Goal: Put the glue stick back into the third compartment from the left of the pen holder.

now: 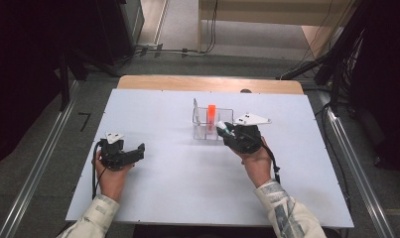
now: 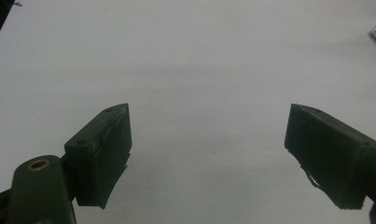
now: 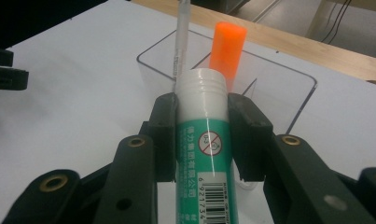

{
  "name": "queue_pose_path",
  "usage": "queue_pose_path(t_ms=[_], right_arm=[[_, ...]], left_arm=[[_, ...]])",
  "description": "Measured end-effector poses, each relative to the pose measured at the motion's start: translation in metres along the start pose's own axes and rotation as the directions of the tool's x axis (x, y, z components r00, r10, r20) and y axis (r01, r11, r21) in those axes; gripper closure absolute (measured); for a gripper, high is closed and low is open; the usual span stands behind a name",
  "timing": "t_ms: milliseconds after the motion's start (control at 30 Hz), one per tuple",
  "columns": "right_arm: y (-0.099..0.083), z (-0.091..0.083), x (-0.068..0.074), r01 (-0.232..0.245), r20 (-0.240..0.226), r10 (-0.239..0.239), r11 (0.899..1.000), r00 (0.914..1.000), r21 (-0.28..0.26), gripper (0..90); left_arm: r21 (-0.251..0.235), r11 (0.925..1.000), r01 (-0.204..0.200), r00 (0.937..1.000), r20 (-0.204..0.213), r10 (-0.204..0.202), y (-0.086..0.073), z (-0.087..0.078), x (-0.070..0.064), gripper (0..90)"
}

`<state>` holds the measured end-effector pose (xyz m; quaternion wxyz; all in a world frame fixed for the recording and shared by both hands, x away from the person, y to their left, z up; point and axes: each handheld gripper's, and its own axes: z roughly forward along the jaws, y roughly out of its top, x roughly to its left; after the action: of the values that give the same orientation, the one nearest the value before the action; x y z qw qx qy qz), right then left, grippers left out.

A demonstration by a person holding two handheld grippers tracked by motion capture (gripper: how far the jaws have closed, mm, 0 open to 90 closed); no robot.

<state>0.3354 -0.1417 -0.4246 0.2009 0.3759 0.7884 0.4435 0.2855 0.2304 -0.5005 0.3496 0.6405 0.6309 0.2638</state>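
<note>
Both grippers, left gripper (image 1: 119, 152) & right gripper (image 1: 241, 136), are black w/ grey three-cornered top plates & black trailing cables. Jaw arms have brass-ringed screw holes. Person's sleeves (image 1: 286, 210) are light patterned fabric.

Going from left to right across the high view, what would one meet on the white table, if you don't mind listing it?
Left gripper → white pen → orange marker in the clear holder → glue stick held by the right gripper.
</note>
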Motion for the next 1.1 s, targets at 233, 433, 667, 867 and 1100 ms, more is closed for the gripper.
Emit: queue_pose_path(t_ms=[233,433,667,867,1100], right_arm=[[0.004,0.001,-0.007,-0.010,0.029,0.010,1.000,0.9995,-0.006,62.9],[0.006,0.002,-0.013,-0.026,0.048,0.027,0.999,0.9985,-0.019,62.9],[0.013,0.004,-0.015,-0.029,0.061,0.031,0.999,0.9977,-0.028,62.9],[0.016,0.008,-0.017,-0.034,0.073,0.036,0.999,0.9967,-0.026,62.9],[0.022,0.012,-0.020,-0.046,0.080,0.049,0.998,0.9956,-0.036,62.9]], left_arm=[[-0.008,0.9999,0.007,1.0000,0.003,-0.006,0.000,0.000,0.000,15.4],[-0.003,1.0000,-0.002,1.0000,0.002,0.002,0.000,0.000,0.000,15.4],[-0.003,1.0000,0.003,1.0000,0.002,-0.003,0.000,0.000,0.000,15.4],[-0.005,1.0000,0.003,1.0000,0.003,-0.002,0.000,0.000,0.000,15.4],[-0.007,1.0000,0.006,1.0000,0.003,-0.006,0.000,0.000,0.000,15.4]])
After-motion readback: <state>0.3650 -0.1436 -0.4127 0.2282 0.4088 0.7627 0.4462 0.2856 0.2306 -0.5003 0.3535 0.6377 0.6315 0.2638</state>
